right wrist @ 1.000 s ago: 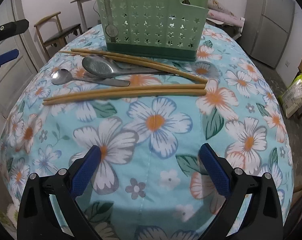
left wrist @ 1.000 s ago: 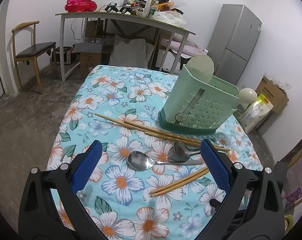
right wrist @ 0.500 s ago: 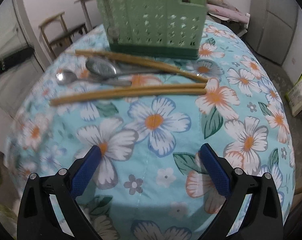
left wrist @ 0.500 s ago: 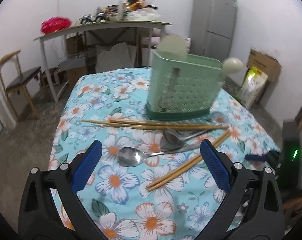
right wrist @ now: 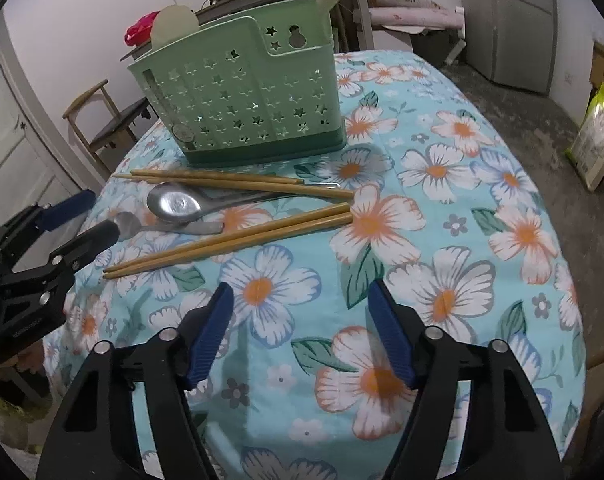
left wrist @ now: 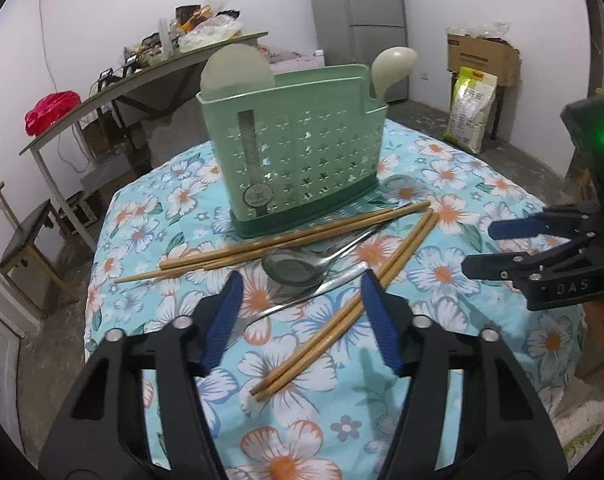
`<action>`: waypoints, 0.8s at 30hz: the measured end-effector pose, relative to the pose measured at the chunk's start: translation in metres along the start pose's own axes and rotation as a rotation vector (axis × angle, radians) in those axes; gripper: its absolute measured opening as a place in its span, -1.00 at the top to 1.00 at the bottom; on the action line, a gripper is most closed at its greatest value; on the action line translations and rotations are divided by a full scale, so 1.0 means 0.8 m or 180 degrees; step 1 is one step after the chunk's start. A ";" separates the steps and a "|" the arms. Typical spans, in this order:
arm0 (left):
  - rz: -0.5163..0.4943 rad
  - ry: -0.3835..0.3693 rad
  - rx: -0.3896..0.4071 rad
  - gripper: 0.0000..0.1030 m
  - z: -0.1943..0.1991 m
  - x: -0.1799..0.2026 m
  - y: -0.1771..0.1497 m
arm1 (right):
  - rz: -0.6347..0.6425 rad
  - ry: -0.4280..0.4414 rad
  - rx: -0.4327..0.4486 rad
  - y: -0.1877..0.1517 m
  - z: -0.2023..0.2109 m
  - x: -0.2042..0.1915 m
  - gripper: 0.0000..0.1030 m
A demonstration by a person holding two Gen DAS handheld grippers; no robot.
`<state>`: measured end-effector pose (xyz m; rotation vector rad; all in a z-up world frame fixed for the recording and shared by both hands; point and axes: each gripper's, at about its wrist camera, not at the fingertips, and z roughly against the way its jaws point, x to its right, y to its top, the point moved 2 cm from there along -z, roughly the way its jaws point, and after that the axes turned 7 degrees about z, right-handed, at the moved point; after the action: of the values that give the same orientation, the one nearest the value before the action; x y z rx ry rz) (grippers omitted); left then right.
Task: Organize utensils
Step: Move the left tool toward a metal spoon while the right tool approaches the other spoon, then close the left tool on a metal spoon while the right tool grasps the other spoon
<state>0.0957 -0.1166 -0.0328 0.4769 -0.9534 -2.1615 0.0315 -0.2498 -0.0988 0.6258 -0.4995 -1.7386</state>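
Floral tablecloth, light blue with white and orange flowers, covers table. Behind it long grey side table on metal legs, top crowded with bags and small items (too small to tell apart). Red bag at its left end. Grey refrigerator against back wall. Cardboard box in right corner, yellow-green sack leaning in front of it. Wooden chair with dark seat near white door. Floor bare concrete.

Apparently "DAS" on right hand-held gripper
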 end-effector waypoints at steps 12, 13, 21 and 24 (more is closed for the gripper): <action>0.2032 -0.0070 -0.0413 0.25 -0.023 -0.144 -0.026 | 0.0058 0.0166 0.0027 0.007 -0.008 -0.013 -0.19; 0.2208 -0.0162 -0.0454 0.27 -0.026 -0.154 -0.032 | 0.0064 0.0171 0.0026 0.007 -0.008 -0.013 -0.19; 0.2601 -0.0514 -0.0602 0.52 -0.051 -0.166 -0.048 | 0.0074 0.0187 0.0048 0.004 -0.006 -0.019 -0.19; 0.2705 -0.0579 -0.0679 0.63 -0.064 -0.165 -0.055 | 0.0117 0.0190 0.0099 0.004 0.000 -0.022 -0.14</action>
<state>0.1938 -0.0233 -0.0937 -0.2171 -0.8035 -1.5033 0.0377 -0.2334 -0.0942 0.6845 -0.4943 -1.6753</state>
